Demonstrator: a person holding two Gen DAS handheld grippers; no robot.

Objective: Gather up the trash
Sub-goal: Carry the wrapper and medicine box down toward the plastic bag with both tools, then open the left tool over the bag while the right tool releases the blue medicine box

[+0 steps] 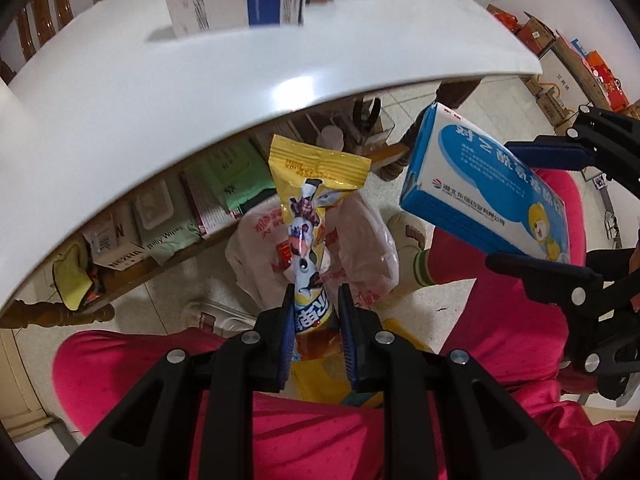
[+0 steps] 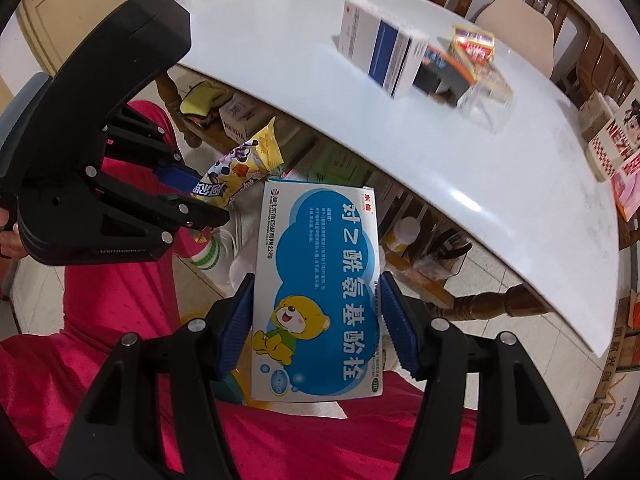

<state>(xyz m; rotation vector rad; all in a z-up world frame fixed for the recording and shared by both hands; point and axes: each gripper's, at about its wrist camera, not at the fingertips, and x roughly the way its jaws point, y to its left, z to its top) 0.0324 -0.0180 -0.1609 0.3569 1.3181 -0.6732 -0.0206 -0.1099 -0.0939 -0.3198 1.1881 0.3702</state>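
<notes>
Grippers both loaded, held low in front of the seated person, off the near edge of the white table [image 1: 120, 92].

Left gripper [image 1: 316, 300]: fingers nearly together, clamped on the lower part of a yellow snack wrapper [image 1: 310, 216]. The blue pads [image 1: 347, 332] press the wrapper from both sides. The wrapper stands up out of the grip, its crimped top end highest, with a cartoon print along its length. Below and behind it, on the floor, lies a crumpled clear plastic bag [image 1: 360, 232] with red print.

Right gripper [image 2: 318, 320]: fingers spread wide, about the full width of a blue and white medicine box [image 2: 320, 280], gripping it by its two long edges. The box face is turned toward the camera and shows a yellow cartoon bear and large white characters. In the left wrist view the same box [image 1: 488, 196] hangs tilted, just right of the wrapper, apart from it.

The two grippers sit near each other above the person's pink trousers [image 1: 304, 432].

On the table: a white box with a blue stripe [image 2: 380, 52] stands upright, with a clear plastic container [image 2: 486, 102] and a small red and yellow packet [image 2: 474, 46] near it. Under the table: a shelf [image 1: 168, 248] holding packs and cartons.
</notes>
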